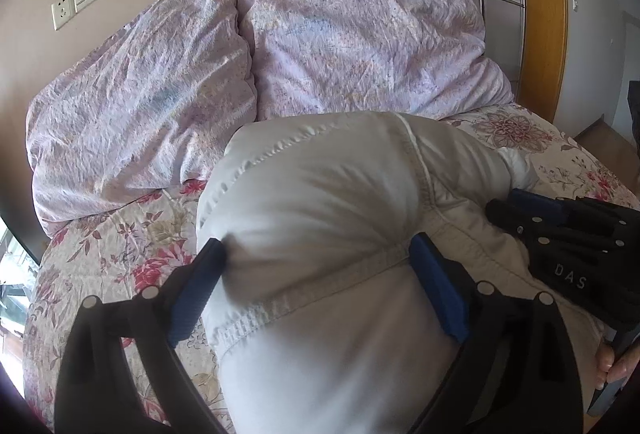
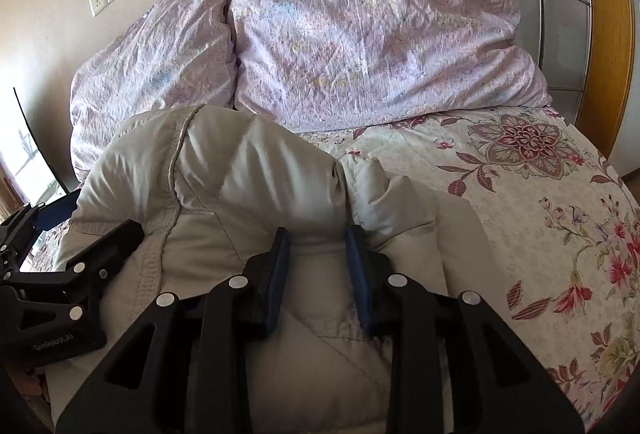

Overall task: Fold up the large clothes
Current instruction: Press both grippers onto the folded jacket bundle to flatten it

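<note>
Right gripper (image 2: pixel 318 258) pinching the puffy jacket (image 2: pixel 240 170) on the bed (image 2: pixel 520 174); left gripper (image 1: pixel 316 274) just beside it on the jacket, jaws wide, not clamped.

Left gripper (image 1: pixel 316 266) jaws spread wide, right gripper (image 2: pixel 318 238) jaws narrow and pinching, both angled downward

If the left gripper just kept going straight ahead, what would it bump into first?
Almost at once the puffy white jacket, already bulging between the left gripper's fingers. Behind it lie the pillows, though depth is unclear.
</note>
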`<action>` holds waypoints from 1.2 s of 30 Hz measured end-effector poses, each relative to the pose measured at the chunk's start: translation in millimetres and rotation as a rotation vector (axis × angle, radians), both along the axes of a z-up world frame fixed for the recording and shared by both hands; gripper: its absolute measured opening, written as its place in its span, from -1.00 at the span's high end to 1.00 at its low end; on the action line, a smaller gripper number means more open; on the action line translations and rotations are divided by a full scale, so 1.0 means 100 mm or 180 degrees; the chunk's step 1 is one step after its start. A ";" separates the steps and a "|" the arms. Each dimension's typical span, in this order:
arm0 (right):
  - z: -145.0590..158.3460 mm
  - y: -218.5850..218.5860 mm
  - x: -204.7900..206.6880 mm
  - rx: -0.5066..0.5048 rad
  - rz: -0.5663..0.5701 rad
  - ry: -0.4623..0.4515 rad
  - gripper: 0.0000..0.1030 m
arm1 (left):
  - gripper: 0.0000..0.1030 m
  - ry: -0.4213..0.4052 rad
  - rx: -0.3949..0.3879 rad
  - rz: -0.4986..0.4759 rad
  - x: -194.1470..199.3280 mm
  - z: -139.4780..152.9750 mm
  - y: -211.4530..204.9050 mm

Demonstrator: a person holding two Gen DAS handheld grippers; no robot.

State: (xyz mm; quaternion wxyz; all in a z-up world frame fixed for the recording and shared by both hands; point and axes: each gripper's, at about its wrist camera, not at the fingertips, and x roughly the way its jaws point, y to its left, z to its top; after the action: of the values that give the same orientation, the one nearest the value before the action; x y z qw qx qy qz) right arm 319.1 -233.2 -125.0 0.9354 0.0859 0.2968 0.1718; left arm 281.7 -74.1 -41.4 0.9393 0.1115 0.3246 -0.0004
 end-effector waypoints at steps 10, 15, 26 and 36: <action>-0.13 -0.01 0.15 0.0042 0.0026 0.0072 0.42 | -0.89 0.0057 -0.0057 0.0033 0.16 -0.19 0.00; -0.17 0.00 0.22 0.0040 0.0016 0.0102 0.42 | -0.92 0.0090 -0.0133 0.0031 0.23 -0.26 0.02; -0.04 -0.21 -0.10 0.0239 -0.0011 0.0099 0.40 | -0.92 -0.0061 -0.0095 -0.0024 0.05 -0.03 0.05; -0.19 -0.40 -0.63 0.0104 -0.0110 0.0062 0.40 | -0.95 0.0078 -0.0028 -0.0277 -0.05 0.00 -0.19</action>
State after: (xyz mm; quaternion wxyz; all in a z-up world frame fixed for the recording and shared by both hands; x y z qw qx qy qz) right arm 256.4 -273.4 -144.4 0.9337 0.1080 0.3016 0.1596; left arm 276.4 -93.1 -41.9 0.9348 0.1214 0.3309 -0.0440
